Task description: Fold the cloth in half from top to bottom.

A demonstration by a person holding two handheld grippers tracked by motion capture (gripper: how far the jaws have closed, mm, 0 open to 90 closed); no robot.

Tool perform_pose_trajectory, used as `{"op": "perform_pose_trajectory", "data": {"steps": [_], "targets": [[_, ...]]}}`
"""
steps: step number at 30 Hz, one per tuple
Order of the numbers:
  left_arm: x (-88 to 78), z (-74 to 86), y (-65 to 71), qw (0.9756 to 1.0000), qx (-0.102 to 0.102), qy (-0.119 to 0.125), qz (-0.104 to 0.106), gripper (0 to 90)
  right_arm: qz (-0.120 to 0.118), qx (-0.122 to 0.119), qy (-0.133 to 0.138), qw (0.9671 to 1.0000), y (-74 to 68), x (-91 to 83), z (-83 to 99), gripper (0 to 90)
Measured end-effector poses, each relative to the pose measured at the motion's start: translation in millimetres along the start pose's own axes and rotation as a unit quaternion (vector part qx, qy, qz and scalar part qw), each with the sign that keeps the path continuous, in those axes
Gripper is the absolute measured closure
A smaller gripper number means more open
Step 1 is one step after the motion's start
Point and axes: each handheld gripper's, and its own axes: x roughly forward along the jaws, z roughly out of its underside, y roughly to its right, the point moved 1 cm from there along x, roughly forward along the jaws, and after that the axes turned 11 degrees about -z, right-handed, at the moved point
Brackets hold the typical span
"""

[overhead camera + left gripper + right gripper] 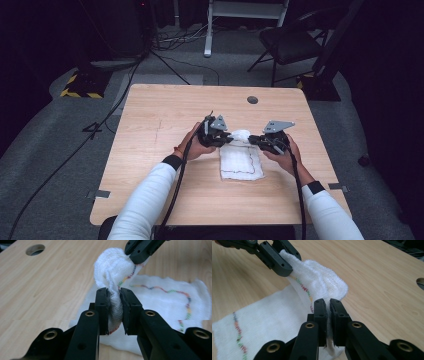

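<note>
light wood table [150, 150] with a round hole [252, 99] near its far edge, black chair [290, 45] behind on grey carpet, white frame leg [208, 30], black cables [170, 65] trailing, yellow-black striped base [80, 87] at left

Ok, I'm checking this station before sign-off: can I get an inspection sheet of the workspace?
Surface: wooden table, one round hole near the far edge.
Job's things: white cloth with coloured stitching, far edge lifted and bunched.
Clutter: nothing seen.
Grippers: left gripper and right gripper each shut on the cloth's lifted edge.
Cables: a cable trails from each gripper; more on the floor.
Surroundings: grey carpet, black chair beyond the table.
</note>
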Motion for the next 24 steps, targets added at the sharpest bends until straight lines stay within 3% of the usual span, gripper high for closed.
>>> {"op": "perform_pose_trajectory", "data": {"steps": [5, 11, 17, 24], "targets": [[-8.8, 4.7, 14.8, 0.9997, 0.014, 0.005, 0.018, 77.2, -0.016, -0.004, -0.003, 0.9999, -9.9, -6.5, 7.1, 84.1], [-14.7, 11.5, 33.7, 0.9992, 0.036, -0.005, 0.019, 76.3, -0.035, -0.013, -0.014, 0.9992, -23.7, -14.4, 17.2, 83.8], [-17.4, 17.4, 48.8, 0.9979, 0.052, -0.016, 0.034, 74.9, -0.042, -0.028, -0.030, 0.9982, -38.2, -16.1, 25.5, 83.3], [-20.0, 24.0, 62.4, 0.9966, 0.062, -0.027, 0.047, 75.3, -0.052, -0.028, -0.043, 0.9973, -47.2, -17.9, 37.0, 82.2]]}}
